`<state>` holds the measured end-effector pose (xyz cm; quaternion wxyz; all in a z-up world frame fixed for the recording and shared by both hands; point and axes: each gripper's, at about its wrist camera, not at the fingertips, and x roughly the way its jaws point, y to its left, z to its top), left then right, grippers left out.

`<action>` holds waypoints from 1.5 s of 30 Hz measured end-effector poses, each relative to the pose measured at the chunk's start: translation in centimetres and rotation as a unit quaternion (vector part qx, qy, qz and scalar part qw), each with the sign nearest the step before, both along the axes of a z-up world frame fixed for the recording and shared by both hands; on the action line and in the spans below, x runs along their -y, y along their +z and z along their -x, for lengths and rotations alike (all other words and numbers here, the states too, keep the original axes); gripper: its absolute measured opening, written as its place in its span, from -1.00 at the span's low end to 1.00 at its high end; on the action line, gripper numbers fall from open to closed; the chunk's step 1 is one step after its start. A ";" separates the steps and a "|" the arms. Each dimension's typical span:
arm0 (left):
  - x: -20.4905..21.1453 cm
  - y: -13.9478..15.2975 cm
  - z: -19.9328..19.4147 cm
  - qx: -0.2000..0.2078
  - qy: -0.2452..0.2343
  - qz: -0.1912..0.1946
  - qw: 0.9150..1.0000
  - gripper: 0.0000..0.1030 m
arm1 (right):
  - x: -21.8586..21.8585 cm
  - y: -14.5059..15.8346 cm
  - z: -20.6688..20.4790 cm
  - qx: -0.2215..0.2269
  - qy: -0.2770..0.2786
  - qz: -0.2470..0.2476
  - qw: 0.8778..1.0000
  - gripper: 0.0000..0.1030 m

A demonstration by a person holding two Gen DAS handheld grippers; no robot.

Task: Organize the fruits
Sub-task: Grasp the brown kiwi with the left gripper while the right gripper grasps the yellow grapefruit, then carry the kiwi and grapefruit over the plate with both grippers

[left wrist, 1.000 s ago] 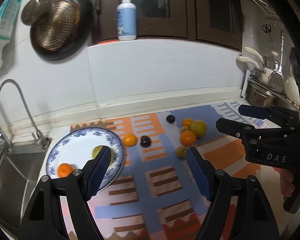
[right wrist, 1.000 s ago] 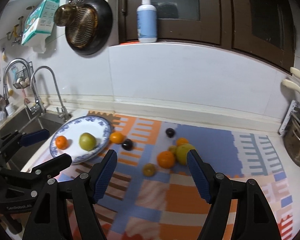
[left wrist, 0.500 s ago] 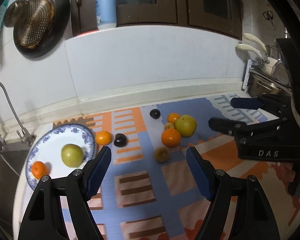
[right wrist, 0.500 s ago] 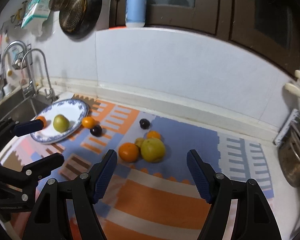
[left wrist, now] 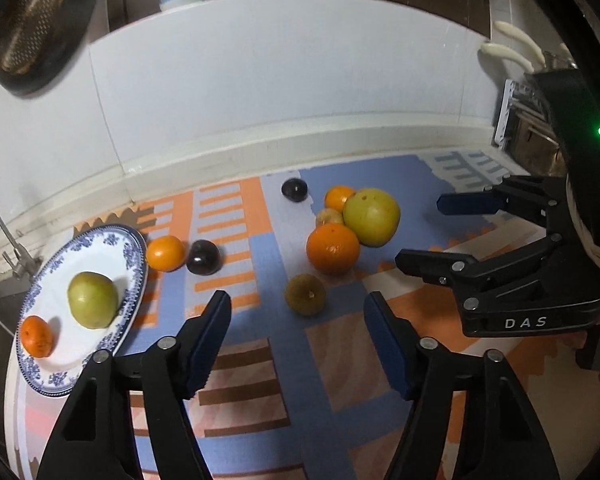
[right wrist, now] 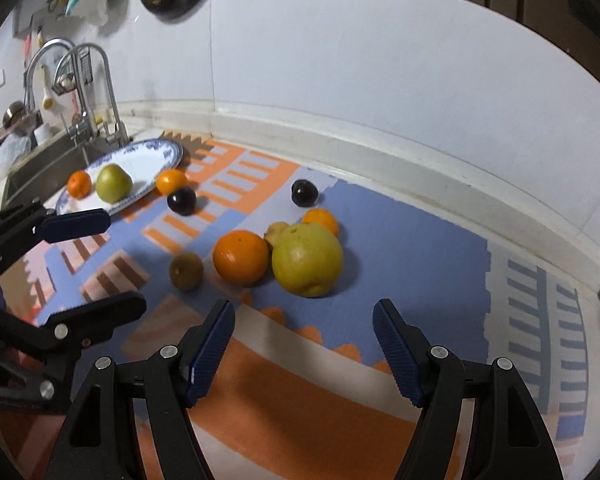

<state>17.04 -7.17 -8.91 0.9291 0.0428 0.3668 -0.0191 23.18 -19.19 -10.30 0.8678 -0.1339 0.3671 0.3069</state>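
A blue-rimmed white plate (left wrist: 134, 264) (right wrist: 168, 152) at the left holds a green apple (left wrist: 93, 299) and a small orange (left wrist: 37, 336). On the mat lie a small orange (left wrist: 165, 253) and a dark plum (left wrist: 204, 257) beside the plate, a second plum (left wrist: 294, 190), and a cluster: a big orange (left wrist: 332, 248), a large yellow-green fruit (left wrist: 371, 216) (right wrist: 307, 259), two small fruits behind, and a brownish-green fruit (left wrist: 305, 294). My left gripper (left wrist: 298, 326) is open just before the brownish-green fruit. My right gripper (right wrist: 304, 338) is open just before the large yellow-green fruit.
A sink with taps (right wrist: 96, 92) lies left of the plate. A white backsplash wall (left wrist: 260, 80) runs behind the mat. A pan (left wrist: 32, 24) hangs top left. A metal pot and utensils (left wrist: 532, 136) stand at the far right.
Both grippers have moved forward and down toward the fruit cluster; the fruits now look larger and closer. Both stay open. No fruit has moved.
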 end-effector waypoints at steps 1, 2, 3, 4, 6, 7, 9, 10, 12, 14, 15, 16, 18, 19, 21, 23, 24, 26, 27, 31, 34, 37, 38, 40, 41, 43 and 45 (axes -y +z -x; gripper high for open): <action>-0.1 -0.3 -0.4 -0.007 -0.001 0.003 1.000 0.23 | -0.1 -0.1 -0.2 0.000 0.002 -0.001 1.000 0.40; -0.1 -0.5 -0.6 -0.010 -0.003 0.004 1.000 0.22 | -0.2 -0.3 -0.4 0.002 0.004 0.001 1.000 0.40; -0.1 -0.6 -0.7 -0.012 -0.004 0.004 1.000 0.21 | -0.3 -0.3 -0.6 0.004 0.006 0.001 1.000 0.39; -0.1 -0.8 -1.0 -0.014 -0.004 0.003 1.000 0.21 | -0.5 -0.5 -0.9 0.007 0.008 0.002 1.000 0.39; 0.0 -1.1 -1.3 -0.019 -0.006 -0.001 1.000 0.19 | -0.6 -0.7 -1.3 0.007 0.009 0.005 1.000 0.33; 0.0 -1.3 -1.6 -0.023 -0.007 -0.003 1.000 0.17 | -0.7 -0.8 -1.6 0.006 0.009 0.006 1.000 0.31; 0.0 -1.6 -1.9 -0.027 -0.009 -0.003 1.000 0.14 | -0.7 -1.2 -2.2 0.002 0.008 0.007 1.000 0.27; 0.0 -1.8 -2.0 -0.030 -0.010 -0.002 0.999 0.10 | -0.8 -1.4 -2.5 -0.001 0.009 0.005 1.000 0.26; 0.0 -1.9 -2.2 -0.034 -0.012 0.001 0.999 0.04 | -1.0 -1.6 -2.7 -0.002 0.011 0.006 1.000 0.23; 0.0 -2.1 -2.4 -0.038 -0.012 0.002 0.999 0.02 | -1.1 -1.7 -2.9 -0.002 0.013 0.007 1.000 0.17; 0.0 -2.2 -2.5 -0.040 -0.012 0.004 0.999 0.01 | -1.2 -1.8 -3.0 -0.005 0.016 0.005 1.000 0.16; -0.1 -2.3 -2.6 -0.043 -0.013 0.007 0.999 -0.02 | -1.3 -1.8 -3.1 -0.005 0.017 0.005 1.000 0.16; -0.1 -2.4 -2.8 -0.046 -0.012 0.009 0.999 -0.07 | -1.4 -1.8 -3.2 -0.003 0.019 0.005 1.000 0.16; -0.1 -2.4 -2.9 -0.048 -0.012 0.009 0.999 -0.08 | -1.5 -1.8 -3.2 -0.002 0.020 0.005 1.000 0.16; -0.1 -2.5 -3.0 -0.050 -0.012 0.011 0.999 -0.10 | -1.6 -1.8 -3.4 0.001 0.021 0.007 1.000 0.16; 0.0 -2.6 -3.2 -0.053 -0.014 0.013 0.998 -0.19 | -1.9 -1.8 -3.6 0.000 0.023 0.009 1.000 0.16; -0.1 -2.6 -3.3 -0.055 -0.014 0.014 0.998 -0.21 | -2.0 -1.9 -3.7 -0.002 0.025 0.011 1.000 0.12; -0.2 -2.7 -3.4 -0.057 -0.016 0.017 0.998 -0.26 | -2.1 -1.9 -3.8 -0.005 0.029 0.008 1.000 0.06; -0.2 -2.7 -3.4 -0.059 -0.016 0.019 0.998 -0.30 | -2.3 -1.9 -3.9 -0.004 0.030 0.009 1.000 0.02; -0.4 -2.9 -3.7 -0.063 -0.018 0.026 0.997 -0.46 | -2.4 -2.0 -4.0 -0.007 0.030 0.006 1.000 -0.03; -0.5 -2.7 -3.5 -0.058 -0.017 0.030 0.998 -0.46 | -2.2 -2.0 -3.9 -0.012 0.023 -0.001 1.000 -0.04; -0.6 -2.2 -3.3 -0.050 -0.018 0.035 0.998 -0.46 | -1.8 -2.0 -3.5 -0.017 0.014 -0.008 1.000 -0.05; -0.7 -2.0 -3.1 -0.047 -0.018 0.035 0.998 -0.46 | -1.7 -1.9 -3.4 -0.019 0.011 -0.011 1.000 -0.05; -0.8 -1.6 -2.8 -0.042 -0.018 0.036 0.998 -0.46 | -1.4 -1.7 -3.0 -0.022 0.004 -0.017 1.000 -0.05; -0.8 -1.4 -2.7 -0.040 -0.018 0.038 0.998 -0.46 | -1.3 -1.5 -2.7 -0.021 0.001 -0.019 1.000 -0.05; -0.9 -0.9 -2.3 -0.034 -0.018 0.042 0.998 -0.46 | -1.1 -1.0 -2.1 -0.018 0.000 -0.023 1.000 -0.05; -0.9 -0.5 -1.8 -0.029 -0.018 0.042 0.999 -0.46 | -1.0 -0.4 -1.6 -0.014 0.001 -0.026 1.000 -0.05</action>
